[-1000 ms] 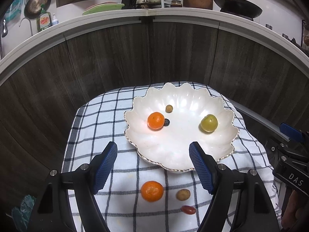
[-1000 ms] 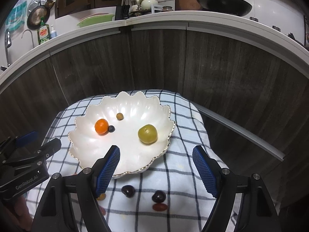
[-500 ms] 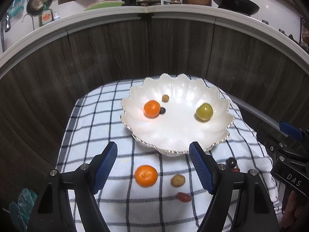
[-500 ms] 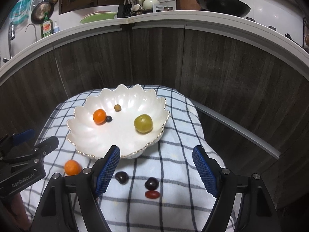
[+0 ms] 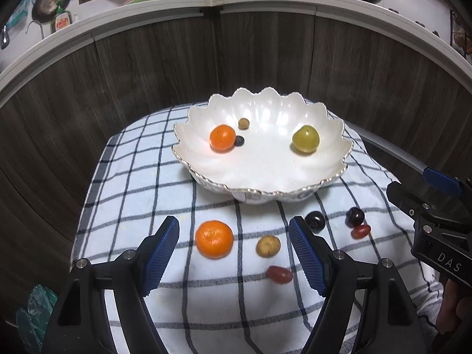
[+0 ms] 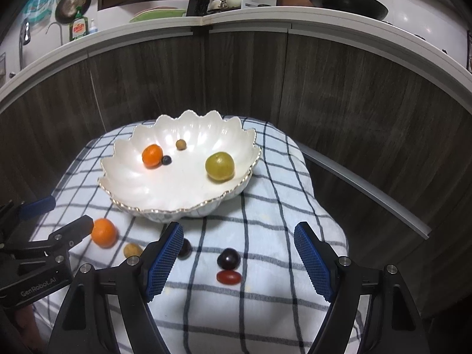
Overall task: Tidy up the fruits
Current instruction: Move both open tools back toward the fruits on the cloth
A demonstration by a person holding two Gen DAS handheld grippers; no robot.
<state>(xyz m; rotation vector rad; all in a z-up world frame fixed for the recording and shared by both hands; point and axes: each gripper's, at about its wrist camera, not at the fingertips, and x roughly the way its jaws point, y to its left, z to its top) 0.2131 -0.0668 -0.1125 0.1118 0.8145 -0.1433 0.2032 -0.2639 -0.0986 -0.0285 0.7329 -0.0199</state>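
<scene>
A white scalloped bowl (image 5: 333, 135) (image 6: 124, 153) sits on a checked cloth and holds an orange mandarin (image 5: 222, 137), a green fruit (image 5: 305, 139), a small brown fruit (image 5: 243, 123) and a blueberry (image 5: 239, 141). On the cloth in front lie a second mandarin (image 5: 214, 238) (image 6: 103, 232), a tan longan (image 5: 268, 246), a red grape tomato (image 5: 279, 274), two dark cherries (image 5: 315, 220) (image 6: 228, 258) and another red tomato (image 6: 228, 277). My left gripper (image 5: 234, 258) is open, above the mandarin and longan. My right gripper (image 6: 239, 262) is open, above a cherry and tomato.
The checked cloth (image 5: 141, 177) covers a small table that drops off on all sides. A dark wood cabinet front (image 5: 259, 56) stands right behind it under a white counter. A metal rail (image 6: 368, 194) runs along the right.
Both grippers have pulled back and up from the bowl, bringing the loose fruit on the cloth into full view between the fingers. Both stayed open.
</scene>
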